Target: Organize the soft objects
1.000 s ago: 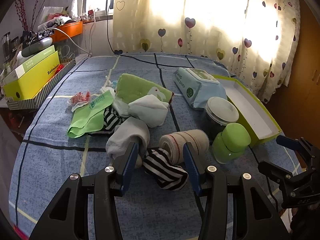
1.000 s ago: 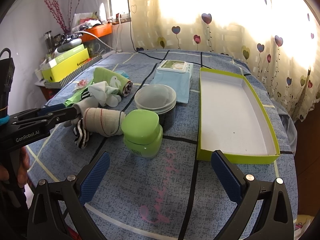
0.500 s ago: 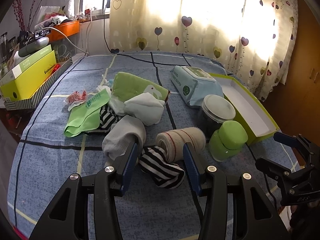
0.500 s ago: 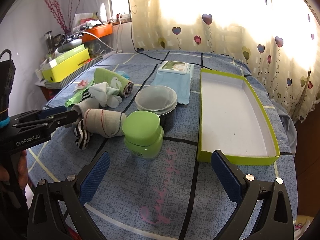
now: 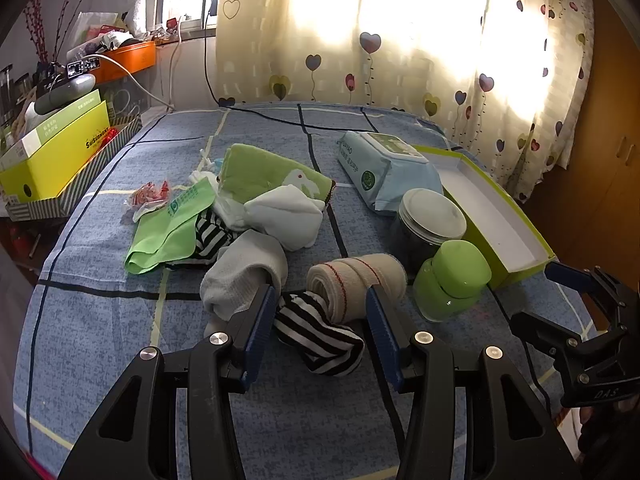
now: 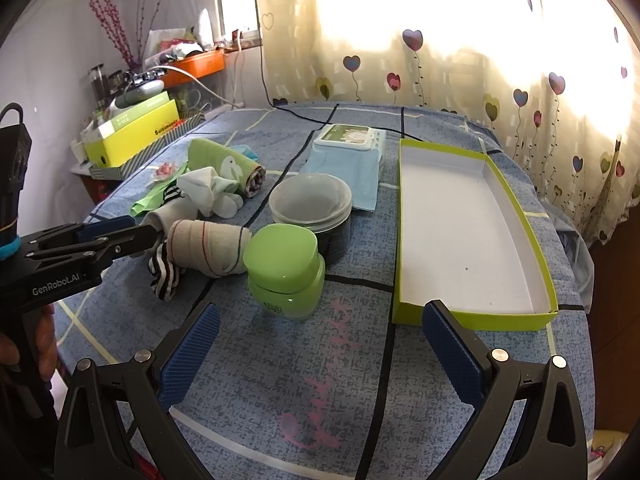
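A black-and-white striped sock (image 5: 316, 330) lies on the blue cloth between the pads of my open left gripper (image 5: 320, 312), not clamped. A beige rolled bandage (image 5: 356, 280) rests against its far side, a grey sock (image 5: 244, 272) to its left. Behind lie a white sock (image 5: 288, 216), a green towel roll (image 5: 272, 172) and a green cloth (image 5: 168, 228). My right gripper (image 6: 320, 344) is open and empty, low near the front edge, before the green jar (image 6: 286, 272). The empty lime-green tray (image 6: 460, 216) lies to its right.
A dark jar with a clear lid (image 6: 312, 212) and a wet-wipes pack (image 6: 348, 160) stand behind the green jar. A yellow box in a striped tray (image 5: 52, 156) sits at the far left. A black cable (image 5: 304, 120) crosses the back.
My left gripper has edged forward, so the striped sock sits a little deeper between its pads. The right gripper has barely moved.
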`<state>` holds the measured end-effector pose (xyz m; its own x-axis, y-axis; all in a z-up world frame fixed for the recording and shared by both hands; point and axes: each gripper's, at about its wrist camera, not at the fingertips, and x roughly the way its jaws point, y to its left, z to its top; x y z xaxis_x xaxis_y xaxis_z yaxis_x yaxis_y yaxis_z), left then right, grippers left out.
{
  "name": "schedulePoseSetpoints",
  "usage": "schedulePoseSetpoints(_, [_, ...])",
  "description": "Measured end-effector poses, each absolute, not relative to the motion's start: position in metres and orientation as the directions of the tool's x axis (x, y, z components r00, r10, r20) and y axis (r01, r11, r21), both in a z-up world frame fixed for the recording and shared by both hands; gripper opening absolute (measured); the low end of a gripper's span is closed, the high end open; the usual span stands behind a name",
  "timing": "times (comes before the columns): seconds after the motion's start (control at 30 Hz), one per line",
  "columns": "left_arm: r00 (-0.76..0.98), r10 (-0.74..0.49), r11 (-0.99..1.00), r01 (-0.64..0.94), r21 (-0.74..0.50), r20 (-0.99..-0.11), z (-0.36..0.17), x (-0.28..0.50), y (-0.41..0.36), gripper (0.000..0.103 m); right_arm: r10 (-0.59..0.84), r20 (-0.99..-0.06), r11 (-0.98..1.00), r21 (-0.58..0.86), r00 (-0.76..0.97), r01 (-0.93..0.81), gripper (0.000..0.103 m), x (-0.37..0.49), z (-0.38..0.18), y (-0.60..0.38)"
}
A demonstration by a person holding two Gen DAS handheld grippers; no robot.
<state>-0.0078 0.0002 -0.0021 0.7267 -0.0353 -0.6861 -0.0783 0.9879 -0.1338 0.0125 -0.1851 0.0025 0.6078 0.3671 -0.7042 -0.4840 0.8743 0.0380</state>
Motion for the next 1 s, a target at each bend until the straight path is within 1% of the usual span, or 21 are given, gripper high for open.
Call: schedulePoseSetpoints(1.0, [0.727, -0.034, 0.986, -0.089, -0.143, -0.686, -0.0013, -0.0105, 0.0052, 0.049, 0.377, -0.695, 0.869, 0.036, 0.612, -0.494, 0.102, 0.0111, 0.0084, -0.1818])
